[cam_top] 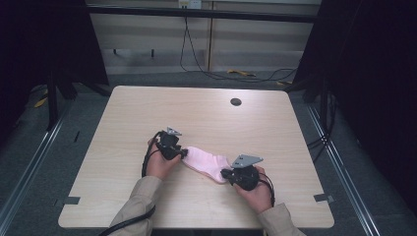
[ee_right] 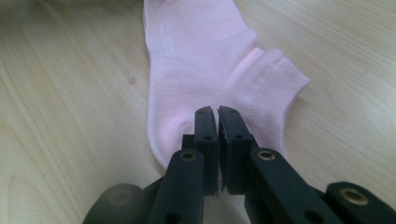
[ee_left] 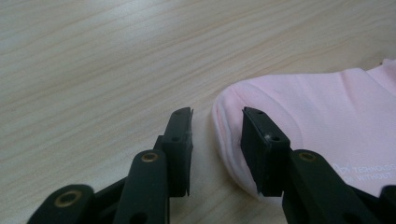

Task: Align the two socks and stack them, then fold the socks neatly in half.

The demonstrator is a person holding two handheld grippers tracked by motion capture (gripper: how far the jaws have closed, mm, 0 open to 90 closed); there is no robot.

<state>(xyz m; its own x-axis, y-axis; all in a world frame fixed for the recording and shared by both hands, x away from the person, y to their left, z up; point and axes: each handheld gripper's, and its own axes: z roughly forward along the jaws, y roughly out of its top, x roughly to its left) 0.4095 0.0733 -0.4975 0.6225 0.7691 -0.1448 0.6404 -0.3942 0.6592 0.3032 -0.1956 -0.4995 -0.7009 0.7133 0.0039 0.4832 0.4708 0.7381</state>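
Probably soft, limp pink sock [cam_top: 209,163] on tabletop [cam_top: 147,113]: right tongs [ee_right: 218,111] pinching heel, left tongs [ee_left: 217,116] spread astride toe edge, best gripped there.

high view above the near edge, facing forward and down on the table [cam_top: 147,118], far off, both gripper views low over the wood, very near, each sharing the pink sock [cam_top: 209,164] with the high view
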